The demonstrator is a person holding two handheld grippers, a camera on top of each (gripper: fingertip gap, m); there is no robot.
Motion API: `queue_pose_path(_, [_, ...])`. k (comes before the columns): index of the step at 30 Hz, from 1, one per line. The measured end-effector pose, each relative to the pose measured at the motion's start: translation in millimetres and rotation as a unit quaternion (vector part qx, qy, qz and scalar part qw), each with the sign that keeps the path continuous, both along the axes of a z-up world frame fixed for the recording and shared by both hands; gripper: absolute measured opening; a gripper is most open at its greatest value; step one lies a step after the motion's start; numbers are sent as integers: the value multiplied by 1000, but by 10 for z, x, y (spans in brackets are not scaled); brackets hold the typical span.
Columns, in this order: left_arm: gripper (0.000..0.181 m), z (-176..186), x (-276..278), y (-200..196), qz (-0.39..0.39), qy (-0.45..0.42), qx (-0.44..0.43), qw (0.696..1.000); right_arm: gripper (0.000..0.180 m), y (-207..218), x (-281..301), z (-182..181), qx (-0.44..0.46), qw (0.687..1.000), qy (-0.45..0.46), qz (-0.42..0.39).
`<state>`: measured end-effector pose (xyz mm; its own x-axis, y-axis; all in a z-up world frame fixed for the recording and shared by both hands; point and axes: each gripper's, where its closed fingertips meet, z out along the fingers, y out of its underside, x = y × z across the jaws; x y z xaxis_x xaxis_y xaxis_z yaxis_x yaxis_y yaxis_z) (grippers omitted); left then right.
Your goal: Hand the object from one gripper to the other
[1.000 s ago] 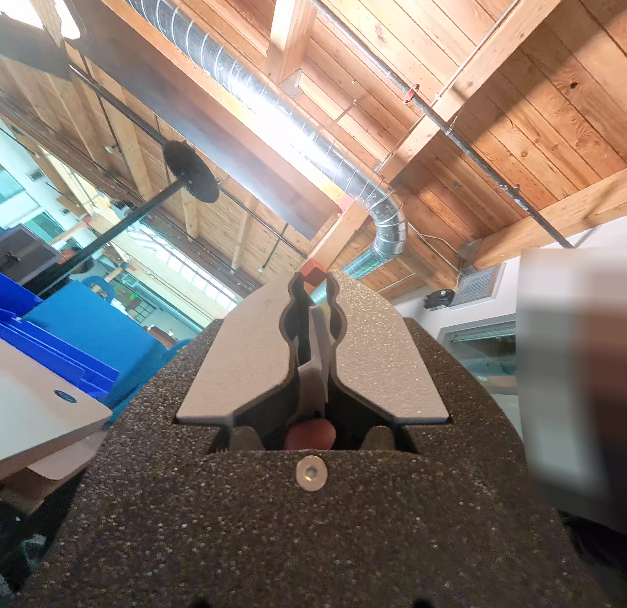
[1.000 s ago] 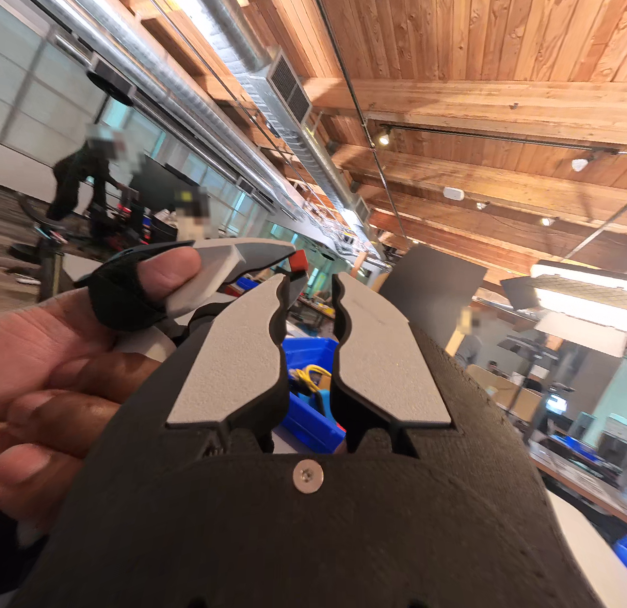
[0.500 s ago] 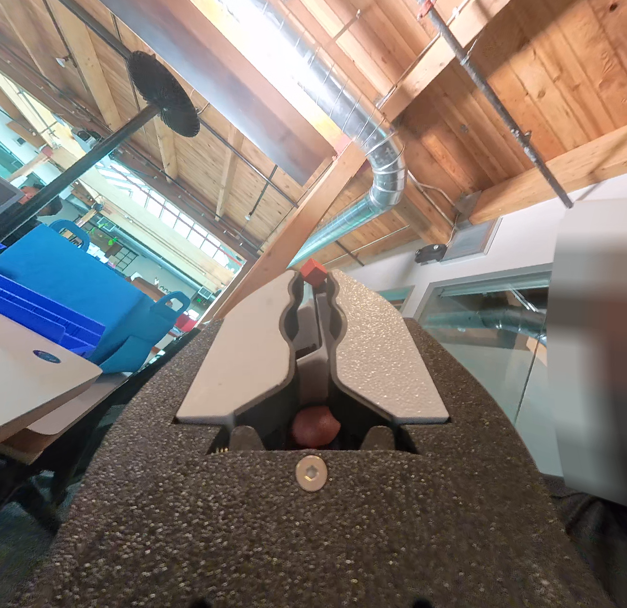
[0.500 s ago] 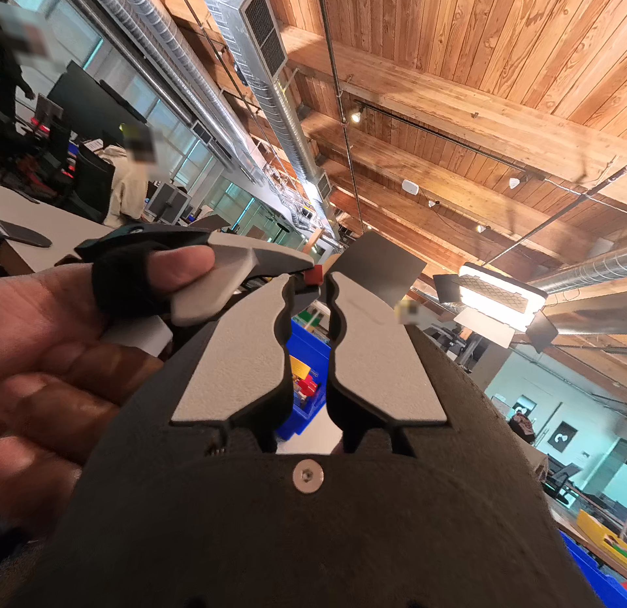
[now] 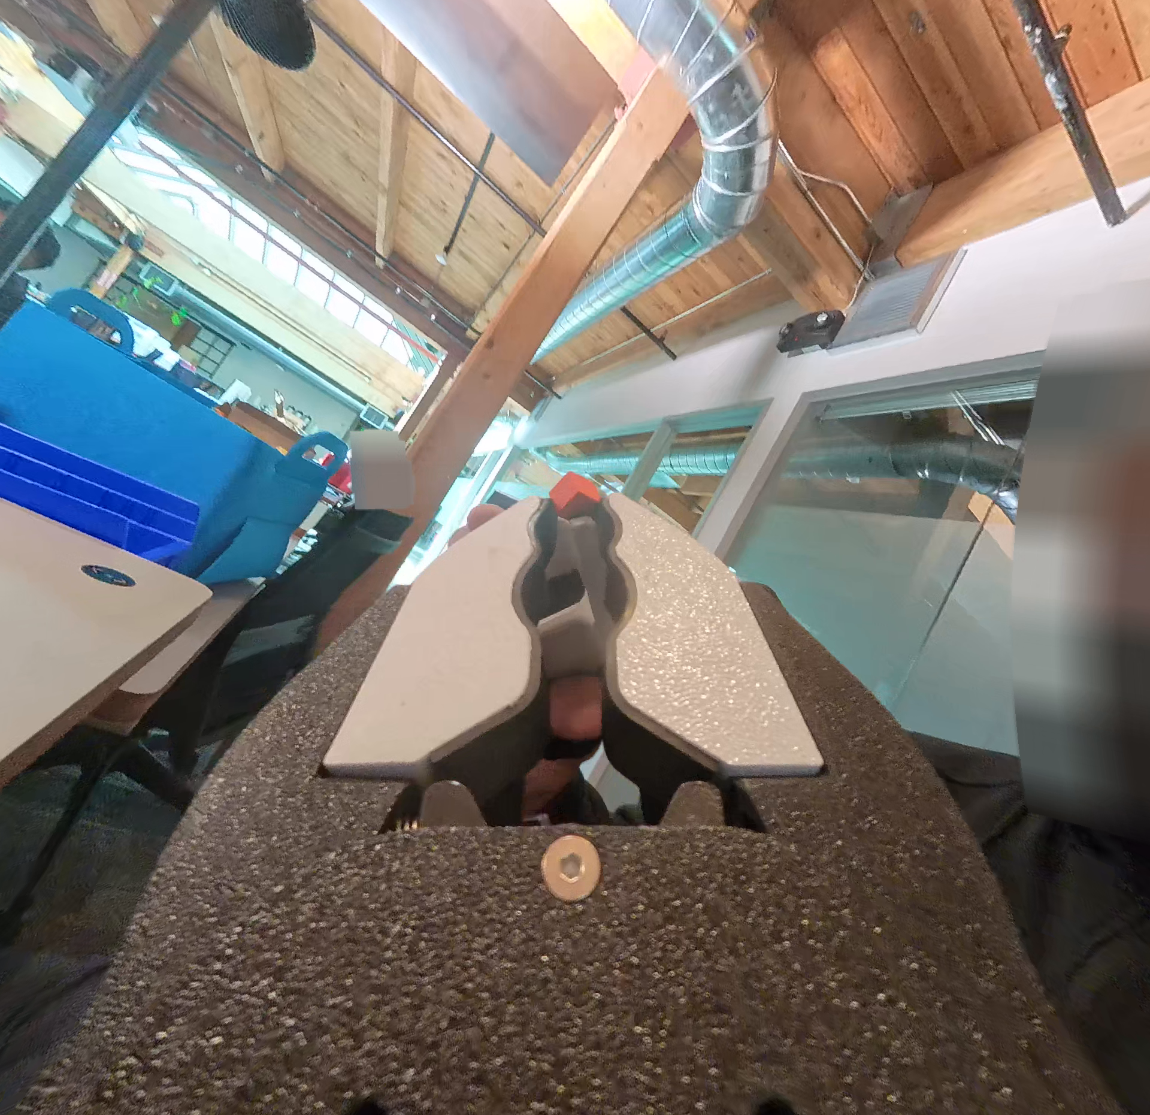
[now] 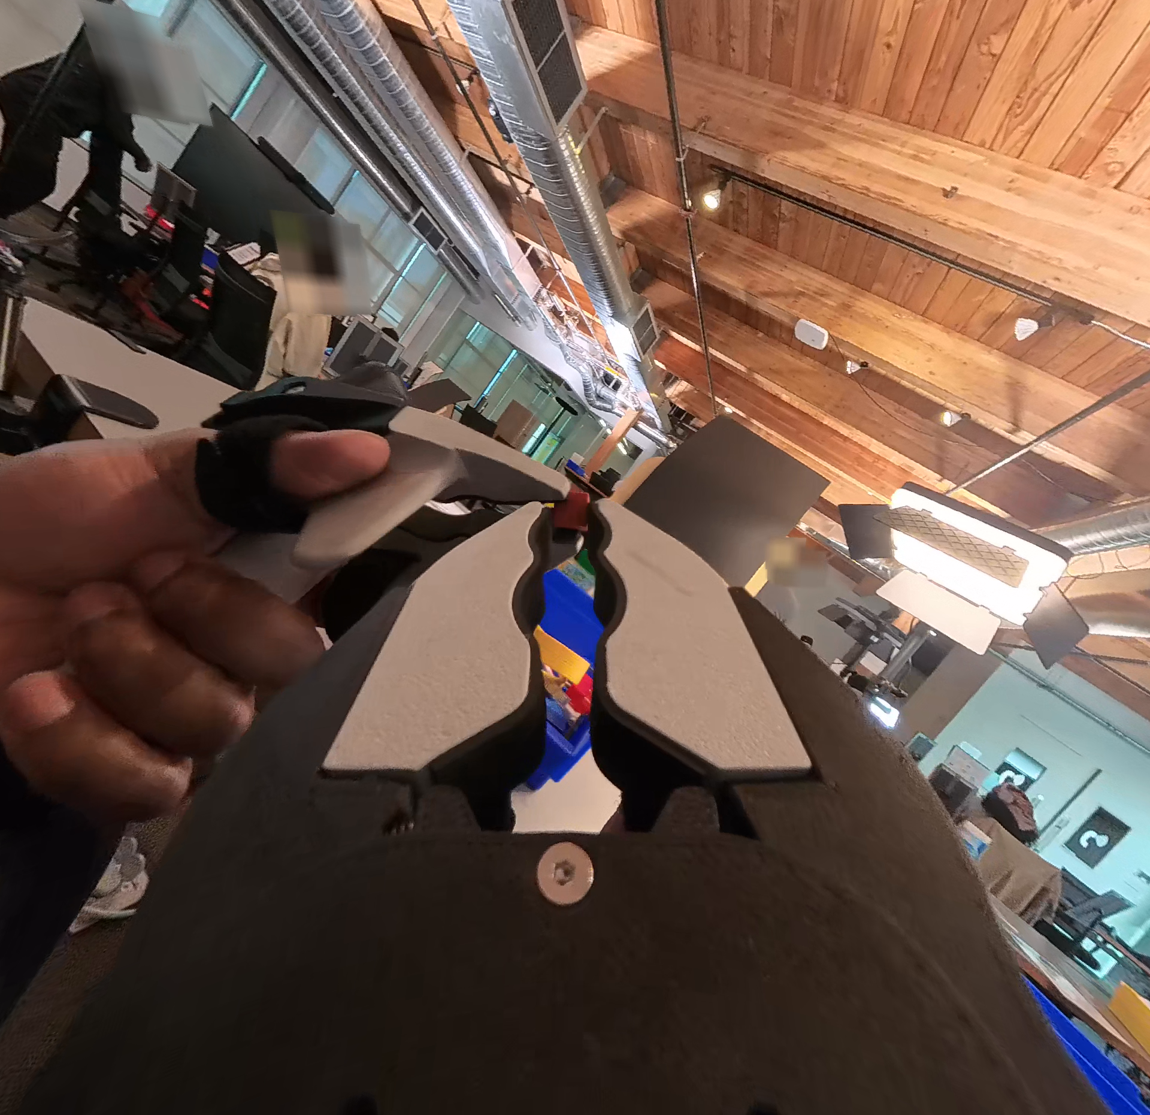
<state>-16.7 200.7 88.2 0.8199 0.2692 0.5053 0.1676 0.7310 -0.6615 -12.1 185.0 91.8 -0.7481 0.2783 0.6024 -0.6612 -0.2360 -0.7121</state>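
A small red block (image 6: 571,509) is seen at the very tips of both tools, held up in the air against the wooden ceiling (image 6: 933,89). In the right wrist view the left hand-held gripper (image 6: 557,494) comes in from the left, gripped by a hand (image 6: 155,587), its jaws closed on the block; the right hand-held gripper (image 6: 569,522) is narrowed around the same block, though firm contact by its tips cannot be confirmed. In the left wrist view the block (image 5: 574,501) sits between the tips of the left hand-held gripper (image 5: 572,509), only a shallow edge being clamped. A drop is judged the main risk: if the left grip is released before the right tips are fully closed, the block could slip out. A twist of the block could also be caused by the two tools pulling apart at an angle.
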Motion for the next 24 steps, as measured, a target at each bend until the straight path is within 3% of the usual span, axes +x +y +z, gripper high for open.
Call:
queue_pose_path(5, [14,-12,56,-29,-12,-4,-21,1000,9,-41,42,-16,12,999,-7,33])
queue_pose_path(13, [27,24,172,-258,101,25,-116,988,10,-116,93,-9,40,981,-111,156])
queue_pose_path(18, [33,88,350,-303,199,78,-227,950,10,-204,142,-34,76,938,-214,262])
queue_pose_path(24, [35,52,479,-380,301,120,-337,884,9,-283,170,-6,115,847,-352,382])
